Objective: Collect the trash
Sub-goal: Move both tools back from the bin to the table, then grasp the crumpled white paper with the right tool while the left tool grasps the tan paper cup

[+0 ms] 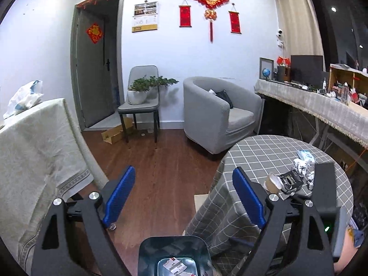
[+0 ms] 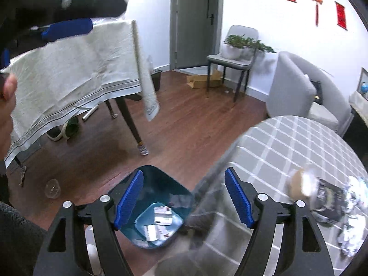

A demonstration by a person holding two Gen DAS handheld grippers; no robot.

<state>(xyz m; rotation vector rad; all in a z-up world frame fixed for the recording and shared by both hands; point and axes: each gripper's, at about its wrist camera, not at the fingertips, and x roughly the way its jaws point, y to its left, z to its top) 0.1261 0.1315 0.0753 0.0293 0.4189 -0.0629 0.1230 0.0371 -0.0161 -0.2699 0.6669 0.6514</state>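
Observation:
My left gripper [image 1: 184,195] is open above the wooden floor, with nothing between its blue pads. Just below it stands a teal bin [image 1: 147,253] holding printed paper scraps [image 1: 174,264]. To the right, a round table with a grey checked cloth [image 1: 264,147] carries a tipped paper cup [image 1: 272,182], a black wrapper [image 1: 289,180] and crumpled foil [image 1: 301,165]. My right gripper [image 2: 184,200] hangs open and empty over the bin [image 2: 161,184], paper scraps [image 2: 161,218] lying at the bottom. The cup [image 2: 299,184], wrapper [image 2: 329,197] and foil [image 2: 354,195] appear blurred at its right.
A table draped in a cream cloth [image 1: 34,138] stands left, with slippers [image 2: 66,130] beneath it. A clear plastic cup [image 2: 53,188] lies on the floor. Further back are a grey armchair [image 1: 218,115], a chair bearing a potted plant [image 1: 140,96] and a cardboard box [image 1: 115,134].

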